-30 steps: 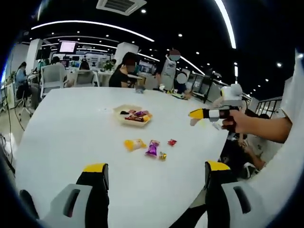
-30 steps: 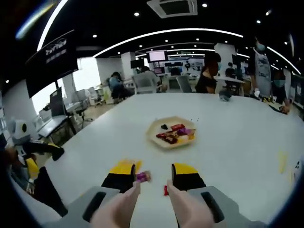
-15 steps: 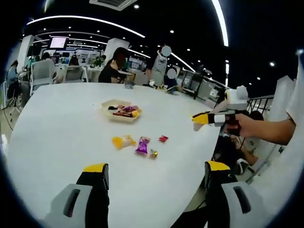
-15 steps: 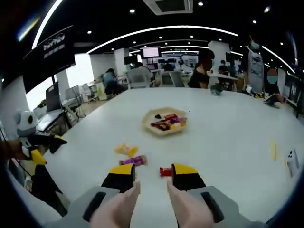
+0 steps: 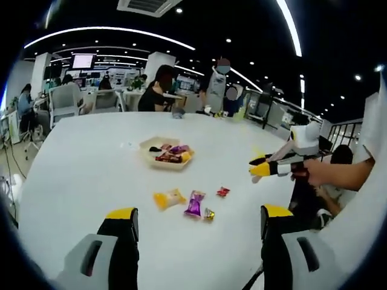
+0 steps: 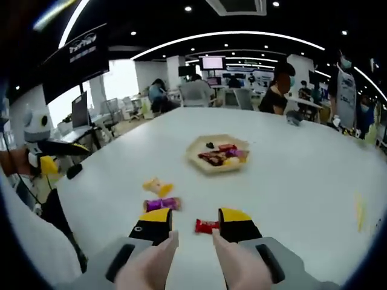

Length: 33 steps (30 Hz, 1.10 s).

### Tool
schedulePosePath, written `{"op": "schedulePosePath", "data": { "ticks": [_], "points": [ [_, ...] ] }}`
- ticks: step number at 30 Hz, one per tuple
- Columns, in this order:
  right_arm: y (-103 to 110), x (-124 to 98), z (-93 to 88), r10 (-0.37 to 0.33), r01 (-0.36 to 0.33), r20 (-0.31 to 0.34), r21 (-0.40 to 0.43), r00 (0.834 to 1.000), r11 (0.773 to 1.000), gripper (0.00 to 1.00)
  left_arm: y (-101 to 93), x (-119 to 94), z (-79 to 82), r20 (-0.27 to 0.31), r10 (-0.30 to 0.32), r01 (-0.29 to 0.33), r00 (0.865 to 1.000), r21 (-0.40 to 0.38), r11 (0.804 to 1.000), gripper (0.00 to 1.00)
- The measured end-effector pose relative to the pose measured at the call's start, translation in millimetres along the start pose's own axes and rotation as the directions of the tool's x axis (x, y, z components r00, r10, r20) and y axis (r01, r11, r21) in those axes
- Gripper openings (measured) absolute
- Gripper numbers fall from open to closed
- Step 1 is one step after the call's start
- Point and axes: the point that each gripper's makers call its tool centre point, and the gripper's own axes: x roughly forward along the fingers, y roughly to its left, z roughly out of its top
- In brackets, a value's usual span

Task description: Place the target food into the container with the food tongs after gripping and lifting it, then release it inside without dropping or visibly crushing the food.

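A beige tray [image 5: 149, 158] [image 6: 192, 158] of wrapped snacks sits mid-table. Nearer lie loose snacks: a yellow packet [image 5: 169, 198] [image 6: 156, 185], a purple one [image 5: 195, 204] [image 6: 161, 204], a small red one [image 5: 222, 192] [image 6: 205, 226] and a tiny gold one [image 5: 208, 213]. My left gripper [image 5: 199, 216] hovers wide open over the near table, holding nothing. In the right gripper view, my right gripper [image 6: 195, 217] is open with a narrower gap, and the red candy shows just beyond, between its yellow tips. The right gripper [image 5: 261, 167] also appears at the right of the left gripper view, held by a hand.
The white table [image 5: 84, 163] is large and rounded, and its edge [image 6: 72, 181] runs close on the left. My left gripper [image 6: 57, 154] appears beyond that edge. People sit at desks [image 5: 154, 90] past the far end. A yellow strip [image 6: 360, 211] lies at the right.
Both views have shifted with the hands. In the right gripper view, first the purple packet and now the red candy lines up between the tips. The jaw gaps look unchanged.
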Motion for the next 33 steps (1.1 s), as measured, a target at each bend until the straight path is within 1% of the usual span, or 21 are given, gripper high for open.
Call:
{"op": "schedulePosePath", "data": {
  "ticks": [2,5,6,7,8,9,11,12,14,15,19,22,25,28,30,31,33],
  "points": [
    [-2,3,1.1,0.02,-0.02,0.004,0.002,1.0,1.0,0.3,1.6,3,4.4,0.007,0.014,-0.014,1.0,-0.004,1.0,0.83],
    [-12,14,0.3,0.047,-0.047,-0.006,0.007,0.999,0.999,0.3,7.6,8,16.1,0.03,0.062,-0.062,0.998,-0.006,0.998,0.83],
    [-13,15,0.5,0.05,-0.05,-0.005,0.006,0.999,0.999,0.3,8.1,8,17.1,0.032,0.067,-0.067,0.997,-0.006,0.998,0.83],
    [-15,18,2.6,0.071,-0.071,0.004,0.011,0.997,0.997,0.3,9.0,10,19.4,0.037,0.084,-0.084,0.996,-0.009,0.996,0.83],
    [-15,19,2.7,0.078,-0.078,0.004,0.012,0.997,0.997,0.3,9.3,10,19.7,0.037,0.089,-0.089,0.995,-0.01,0.996,0.83],
    [-14,20,2.7,0.084,-0.084,0.003,0.011,0.996,0.996,0.3,9.5,11,19.6,0.036,0.094,-0.093,0.995,-0.01,0.996,0.83],
    [-13,28,-1.0,0.12,-0.12,-0.012,-0.005,0.993,0.993,0.3,8.9,14,18.6,0.029,0.116,-0.116,0.993,-0.014,0.993,0.82],
    [-11,32,-3.1,0.14,-0.14,-0.014,-0.003,0.99,0.99,0.3,7.4,15,17.7,0.026,0.131,-0.13,0.991,-0.018,0.991,0.82],
    [-14,37,-6.2,0.149,-0.148,-0.018,0.005,0.989,0.989,0.3,5.0,15,16.4,0.021,0.143,-0.142,0.99,-0.024,0.99,0.82],
    [-14,41,-7.0,0.169,-0.168,-0.011,0.016,0.986,0.986,0.3,3.1,15,14.8,0.017,0.151,-0.151,0.988,-0.028,0.988,0.82],
    [-8,43,-7.2,0.206,-0.205,-0.012,0.013,0.979,0.979,0.3,-3.7,14,5.9,-0.001,0.189,-0.189,0.982,-0.051,0.981,0.82],
    [-3,44,-6.7,0.253,-0.253,-0.01,-0.005,0.967,0.967,0.3,-8.9,14,-0.2,0.003,0.217,-0.216,0.976,-0.082,0.973,0.82],
    [-4,46,-7.4,0.263,-0.264,-0.023,-0.025,0.964,0.964,0.3,-14.4,15,-5.2,-0.008,0.227,-0.227,0.974,-0.086,0.97,0.82],
    [-5,47,-2.2,0.281,-0.281,-0.007,-0.027,0.96,0.959,0.3,-19.6,16,-6.1,-0.013,0.224,-0.224,0.974,-0.077,0.971,0.82],
    [-6,50,-1.0,0.283,-0.283,-0.002,-0.035,0.959,0.959,0.3,-17.5,14,-6.1,-0.019,0.234,-0.235,0.972,-0.071,0.969,0.82],
    [-7,51,-1.3,0.279,-0.279,-0.01,-0.032,0.96,0.96,0.3,-17.4,13,-5.5,-0.025,0.239,-0.24,0.971,-0.074,0.968,0.82],
    [-6,52,1.0,0.288,-0.288,-0.003,-0.026,0.958,0.957,0.3,-17.2,7,-0.1,-0.005,0.253,-0.253,0.968,-0.068,0.965,0.82]
  ]
}}
